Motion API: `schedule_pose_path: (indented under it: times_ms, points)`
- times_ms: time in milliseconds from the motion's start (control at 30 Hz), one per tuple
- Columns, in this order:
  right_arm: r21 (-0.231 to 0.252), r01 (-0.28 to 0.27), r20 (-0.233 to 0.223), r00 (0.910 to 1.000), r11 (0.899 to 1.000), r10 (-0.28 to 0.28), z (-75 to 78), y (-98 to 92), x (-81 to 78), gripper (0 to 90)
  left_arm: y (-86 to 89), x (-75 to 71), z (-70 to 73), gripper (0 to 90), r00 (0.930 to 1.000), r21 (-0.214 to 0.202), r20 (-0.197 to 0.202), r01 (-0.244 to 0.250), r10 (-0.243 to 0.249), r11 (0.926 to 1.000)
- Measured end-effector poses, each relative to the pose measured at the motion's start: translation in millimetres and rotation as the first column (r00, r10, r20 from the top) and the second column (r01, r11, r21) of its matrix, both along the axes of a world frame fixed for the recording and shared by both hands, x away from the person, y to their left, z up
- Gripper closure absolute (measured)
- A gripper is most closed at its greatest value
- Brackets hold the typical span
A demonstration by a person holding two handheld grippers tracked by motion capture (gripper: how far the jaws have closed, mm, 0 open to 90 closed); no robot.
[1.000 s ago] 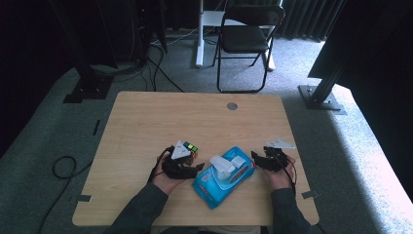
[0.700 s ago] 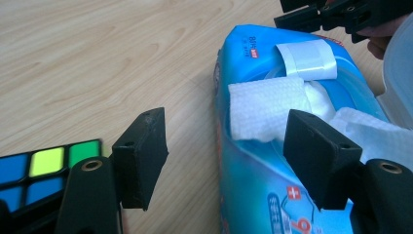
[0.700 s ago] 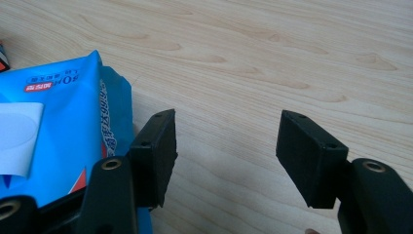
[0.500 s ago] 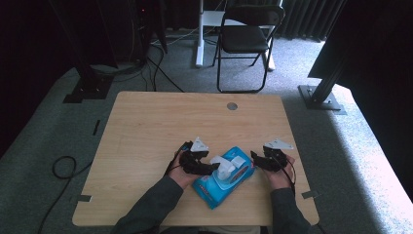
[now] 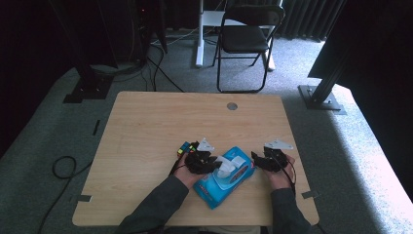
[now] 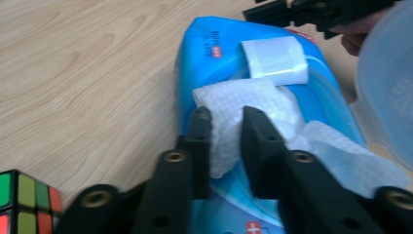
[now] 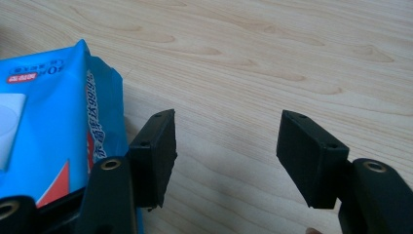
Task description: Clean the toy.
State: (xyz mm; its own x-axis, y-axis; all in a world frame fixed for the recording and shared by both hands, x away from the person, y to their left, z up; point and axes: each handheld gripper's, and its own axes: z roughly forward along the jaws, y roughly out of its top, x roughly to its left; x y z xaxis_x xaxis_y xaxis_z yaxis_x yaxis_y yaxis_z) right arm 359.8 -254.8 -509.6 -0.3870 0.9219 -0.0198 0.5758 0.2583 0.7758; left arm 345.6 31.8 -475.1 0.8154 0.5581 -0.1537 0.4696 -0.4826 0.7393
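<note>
A blue pack of wet wipes (image 5: 214,191) lies slantwise near the table's front edge, its clear lid (image 6: 389,73) flipped open. A white wipe (image 6: 243,100) sticks up out of the pack's (image 6: 209,53) opening. My left gripper (image 6: 226,117) has just been closing, and its jaws now pinch that wipe (image 5: 225,166). In the high view the left gripper (image 5: 212,163) is over the pack's left part. My right gripper (image 5: 255,161) rests at the pack's right end, and its jaws (image 7: 226,131) stand open over bare wood beside the pack (image 7: 53,112).
A colour cube (image 5: 184,148) sits just left of my left hand and is at the bottom left corner (image 6: 24,202) in the left gripper view. A round grommet (image 5: 232,106) marks the table's far side. A folding chair (image 5: 243,44) stands behind the table.
My left gripper moved right, from beside the colour cube onto the pack, and shut on the wipe. The right gripper stayed where it was, open.
</note>
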Motion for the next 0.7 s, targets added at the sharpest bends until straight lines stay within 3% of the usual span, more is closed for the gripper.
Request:
schedule_pose_path:
  times_ms: [100,433,700]
  points:
    - [-0.001,0.000,0.000,1.0000,1.000,0.000,0.1,-0.2,-0.1,39.2,-1.7,-4.1,3.6,88.8,0.9995,0.013,0.029,0.011,-0.012,0.9998]
    - [-0.010,-0.001,-0.006,1.0000,1.000,0.001,-0.9,0.4,0.1,39.3,8.0,-13.0,26.3,90.0,0.9925,-0.018,0.121,0.016,-0.014,0.9997]
    - [-0.012,0.003,-0.010,0.9999,1.000,-0.003,-1.0,-0.4,0.1,39.4,13.9,-13.5,36.1,90.0,0.9881,-0.035,0.153,-0.004,0.009,0.9994]
